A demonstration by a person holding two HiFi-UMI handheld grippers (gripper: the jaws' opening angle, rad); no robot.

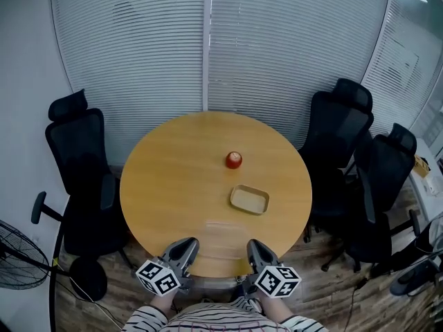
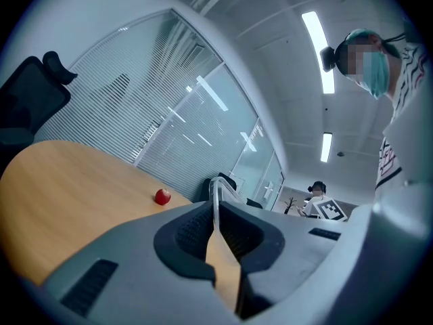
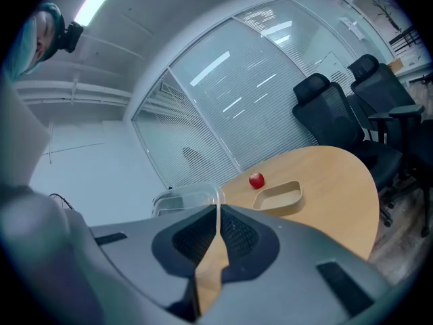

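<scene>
Standing by the round desk (image 1: 159, 185), I see the person in striped sleeves (image 1: 149, 318) at its 6 o'clock edge with a marker-cubed tool in each hand. The left claw (image 1: 187, 243) and the right claw (image 1: 254, 244) sit side by side just over the near rim, both pointing toward 12 o'clock. Between them lies a clear tub (image 1: 223, 229), so transparent from above that only faint lines give it away. Each claw is clenched. In the left gripper view the pads press together on a thin clear wall that rises out from between them. The right gripper view shows the same on the tub's other side, with the tub's body spreading off toward the left claw. Further in, at about 1 o'clock from the tub, a shallow tan tray (image 1: 250, 199) lies flat and apart from it. Beyond the tray, at its 11 o'clock and near the middle of the desk, a small red fruit (image 1: 234, 160) stands alone (an apple or a tomato, I can't tell which), touching nothing else. One black office chair (image 1: 77, 164) stands at the desk's 9 o'clock. Two more (image 1: 340, 133) crowd together around 3 o'clock, and a floor fan (image 1: 17, 256) sits down at 8 o'clock. White blinds (image 1: 208, 47) fill the wall at 12 o'clock.
</scene>
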